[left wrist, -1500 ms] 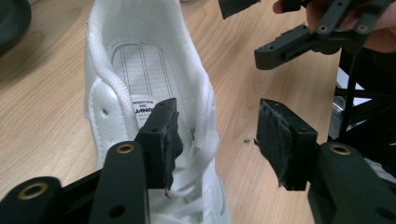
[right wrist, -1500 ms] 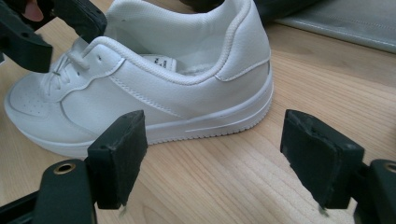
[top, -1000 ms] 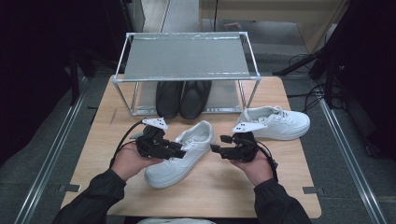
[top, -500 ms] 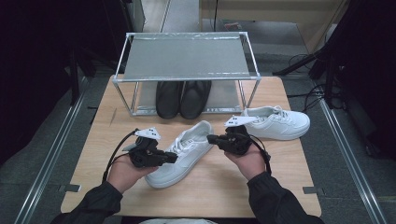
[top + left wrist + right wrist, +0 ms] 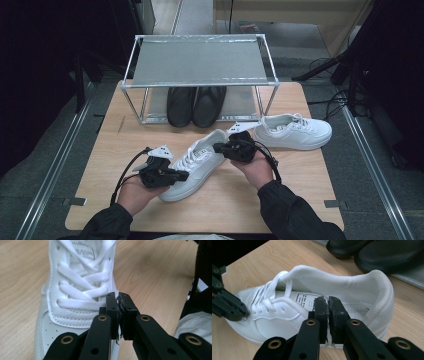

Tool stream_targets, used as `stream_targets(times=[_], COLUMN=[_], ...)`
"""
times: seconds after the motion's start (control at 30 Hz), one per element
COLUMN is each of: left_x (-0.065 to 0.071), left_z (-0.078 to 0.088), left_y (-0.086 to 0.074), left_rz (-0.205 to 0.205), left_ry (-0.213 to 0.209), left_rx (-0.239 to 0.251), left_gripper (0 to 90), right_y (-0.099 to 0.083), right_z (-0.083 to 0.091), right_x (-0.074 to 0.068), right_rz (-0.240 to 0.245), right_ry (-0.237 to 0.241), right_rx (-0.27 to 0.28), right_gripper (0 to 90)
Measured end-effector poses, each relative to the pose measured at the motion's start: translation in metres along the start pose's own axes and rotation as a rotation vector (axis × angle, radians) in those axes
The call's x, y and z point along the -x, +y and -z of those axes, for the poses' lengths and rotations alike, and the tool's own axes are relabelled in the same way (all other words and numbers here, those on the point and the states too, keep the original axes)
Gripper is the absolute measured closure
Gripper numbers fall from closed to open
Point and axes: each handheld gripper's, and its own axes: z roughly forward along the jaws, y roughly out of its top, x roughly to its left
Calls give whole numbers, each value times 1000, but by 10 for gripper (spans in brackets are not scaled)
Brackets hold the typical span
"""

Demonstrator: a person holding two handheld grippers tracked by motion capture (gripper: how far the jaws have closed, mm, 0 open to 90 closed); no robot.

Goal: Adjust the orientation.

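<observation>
A white lace-up sneaker (image 5: 197,162) lies at a slant in the middle of the wooden table (image 5: 300,185), toe toward the near left. My left gripper (image 5: 184,175) is shut at the shoe's side by the lower laces (image 5: 75,290). Its jaws have just been closing, the pads (image 5: 111,302) meet, and I see nothing between them. My right gripper (image 5: 217,147) is at the heel end, shut against the near collar wall (image 5: 287,322). Its fingertips (image 5: 322,306) stand almost together after closing from wide. In the right gripper view the left gripper (image 5: 242,312) touches the shoe near the toe.
A second white sneaker (image 5: 295,132) rests to the right, behind my right hand. A metal shoe rack (image 5: 200,60) stands at the back, with a pair of black shoes (image 5: 195,105) on its lower shelf. Bare table lies in front and to the left.
Both grippers have shut. My left hand has come toward the near edge and down to the shoe's toe half; my right hand has moved left to the heel. The sneaker has not moved.
</observation>
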Motion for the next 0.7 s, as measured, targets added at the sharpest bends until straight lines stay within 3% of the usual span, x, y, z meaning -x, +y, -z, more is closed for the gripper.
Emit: stream_targets(times=[0.1, 0.2, 0.3, 0.53, 0.7], left_x=[-2, -2, -7, -6, -10], left_z=[-2, -3, -4, -5, -6], left_y=[-1, -2, -2, -2, -1], left_rz=[14, -11, 9, -9, 0], left_ry=[-12, 1, -19, -3, -20], left_rx=[7, 9, 9, -1, -5], left_gripper=[877, 883, 897, 899, 900], right_y=[0, 0, -2, -3, -4], right_z=[-1, -1, -2, -1, -1], right_x=[2, 3, 4, 3, 3], right_rz=[-7, -16, -31, -28, -39], right_ry=[8, 13, 21, 13, 19], right_rx=[-5, -9, -2, 2, 0], right_gripper=[870, 868, 864, 857, 858])
